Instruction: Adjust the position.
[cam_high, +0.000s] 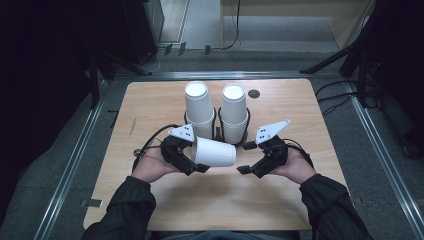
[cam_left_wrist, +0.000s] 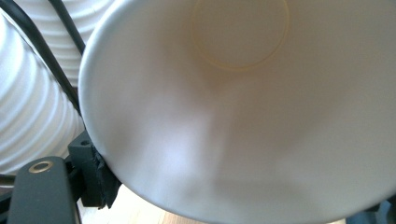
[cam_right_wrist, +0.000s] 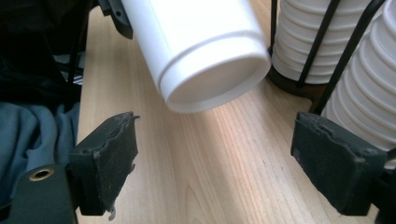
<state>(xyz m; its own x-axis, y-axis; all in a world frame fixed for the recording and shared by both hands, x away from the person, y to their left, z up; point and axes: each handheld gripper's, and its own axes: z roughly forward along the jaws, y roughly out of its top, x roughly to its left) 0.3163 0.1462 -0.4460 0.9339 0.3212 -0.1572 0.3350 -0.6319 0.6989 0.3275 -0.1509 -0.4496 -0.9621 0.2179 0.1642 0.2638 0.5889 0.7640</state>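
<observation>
cup is lying on its side in the air above the table, held in the left gripper. its mouth is facing the left hand and its base is pointing right, toward the right gripper. in the left gripper view the cup's white inside is taking up most of the frame, with the round bottom seam visible up top; one black pad is pressing on the rim at lower left. the other jaw is hidden behind the cup wall. so the left jaws are standing wide and pinching the cup at its mouth end.

the right gripper is sitting just right of the cup base, not touching it. in the right gripper view its two pads are spread well apart with bare wood between them; the cup base is hanging above and ahead of the gap, clear of both pads. right jaws are gaping, holding nothing.

behind the cup two stacks are standing upright in black wire holders: left stack and right stack, side by side, near the table's far edge. the held cup is sitting just in front of them, closest to the left stack. a small dark disc is showing on the table right of the right stack.

no readable brand, label or writing on the cup, stacks or grippers; all cups are reading plain white.
</observation>
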